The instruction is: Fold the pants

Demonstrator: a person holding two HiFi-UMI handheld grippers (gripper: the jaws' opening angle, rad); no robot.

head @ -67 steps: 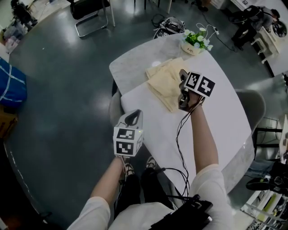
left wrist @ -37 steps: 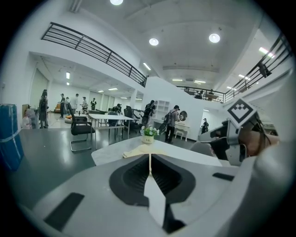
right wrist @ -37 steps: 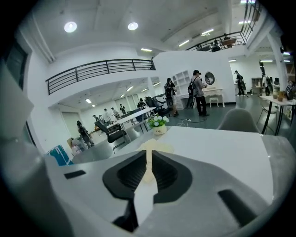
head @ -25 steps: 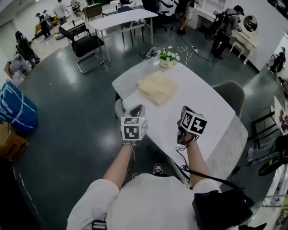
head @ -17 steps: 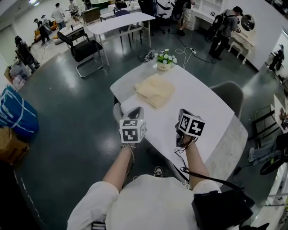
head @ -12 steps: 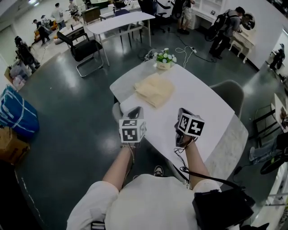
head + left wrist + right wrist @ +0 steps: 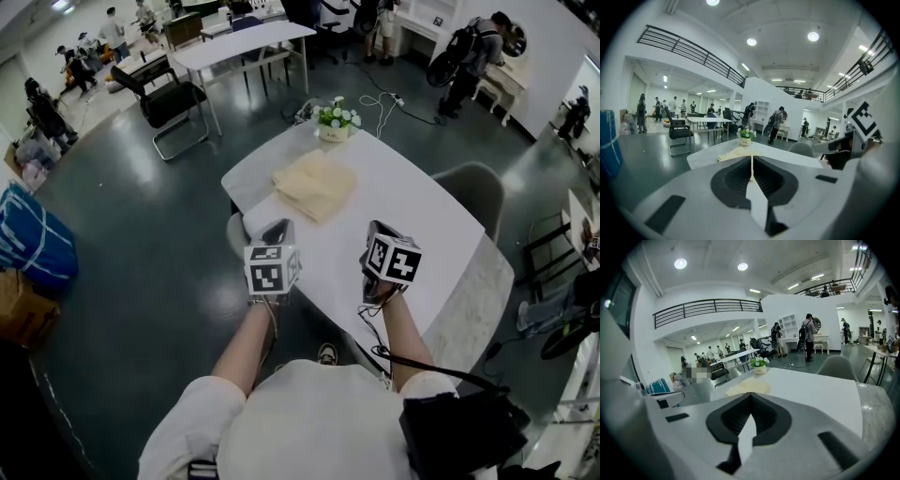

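Left claw (image 7: 278, 225) and right claw (image 7: 377, 228), jaws pressed together and holding nothing, hovered side by side at the desk's (image 7: 412, 206) near edge.
Folded cream pants (image 7: 314, 185) lay well beyond them on the desk, near a flower pot (image 7: 335, 120).

This is a large, two-storey open office hall. A railed mezzanine (image 7: 689, 49) runs above under ceiling spotlights (image 7: 813, 36). A far desk (image 7: 246, 39) and an office chair (image 7: 167, 98) stand on a dark polished floor (image 7: 122, 234).
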